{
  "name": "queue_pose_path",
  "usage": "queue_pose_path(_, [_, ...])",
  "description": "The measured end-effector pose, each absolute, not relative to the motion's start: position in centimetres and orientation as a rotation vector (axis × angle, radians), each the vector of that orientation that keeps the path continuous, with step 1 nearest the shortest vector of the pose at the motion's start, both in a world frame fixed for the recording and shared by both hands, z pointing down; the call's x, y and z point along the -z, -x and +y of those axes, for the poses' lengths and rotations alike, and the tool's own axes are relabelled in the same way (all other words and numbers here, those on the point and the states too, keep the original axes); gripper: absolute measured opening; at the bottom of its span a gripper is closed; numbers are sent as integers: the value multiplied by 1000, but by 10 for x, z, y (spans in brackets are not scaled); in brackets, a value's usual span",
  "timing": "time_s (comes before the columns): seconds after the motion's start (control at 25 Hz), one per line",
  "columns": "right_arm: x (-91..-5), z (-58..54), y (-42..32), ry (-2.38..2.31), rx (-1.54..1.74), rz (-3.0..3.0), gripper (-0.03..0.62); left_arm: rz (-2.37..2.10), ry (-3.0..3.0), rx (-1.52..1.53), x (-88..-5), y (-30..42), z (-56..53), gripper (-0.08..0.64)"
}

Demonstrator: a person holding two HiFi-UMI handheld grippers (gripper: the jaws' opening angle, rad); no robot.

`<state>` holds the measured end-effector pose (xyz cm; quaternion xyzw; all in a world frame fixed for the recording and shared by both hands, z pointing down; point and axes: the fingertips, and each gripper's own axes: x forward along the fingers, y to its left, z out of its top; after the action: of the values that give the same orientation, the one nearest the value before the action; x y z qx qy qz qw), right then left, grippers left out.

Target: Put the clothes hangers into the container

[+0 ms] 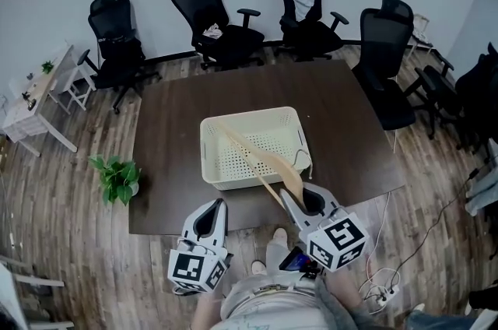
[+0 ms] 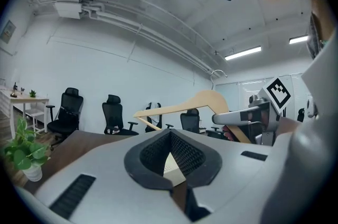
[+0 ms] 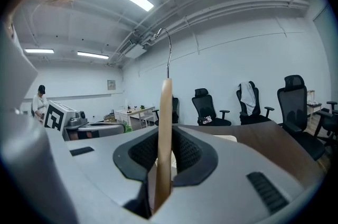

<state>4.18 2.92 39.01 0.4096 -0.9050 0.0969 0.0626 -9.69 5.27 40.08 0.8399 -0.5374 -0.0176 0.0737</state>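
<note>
R gripper (image 1: 291, 195) jaws narrow, clamped on wooden hanger (image 1: 261, 163), slanting over white container (image 1: 249, 117) mid table (image 1: 167, 134). Not released yet; container otherwise looks empty. L gripper (image 1: 219, 205) jaws together, empty, near edge.

A dark brown wooden bench (image 1: 171, 134) with a broad, roughly square top stands on the wood-plank floor (image 1: 70, 196). Directly on it sits a cream rectangular plastic basket with perforated walls (image 1: 233, 181), close to the near edge and about midway between the left and right edges.
</note>
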Motion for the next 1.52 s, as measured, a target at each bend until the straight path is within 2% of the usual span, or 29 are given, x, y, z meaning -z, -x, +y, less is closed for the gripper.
queue_pose_path(0.36, [-396,-27,-26,-1156,-299,-2735,60,-1620,-2506,11,-400,104,-10,11])
queue_pose_path(1.52, [-411,-101,-82,-1133,-309,-2694,60,-1525,-2540,-76,-412,42,-97,11])
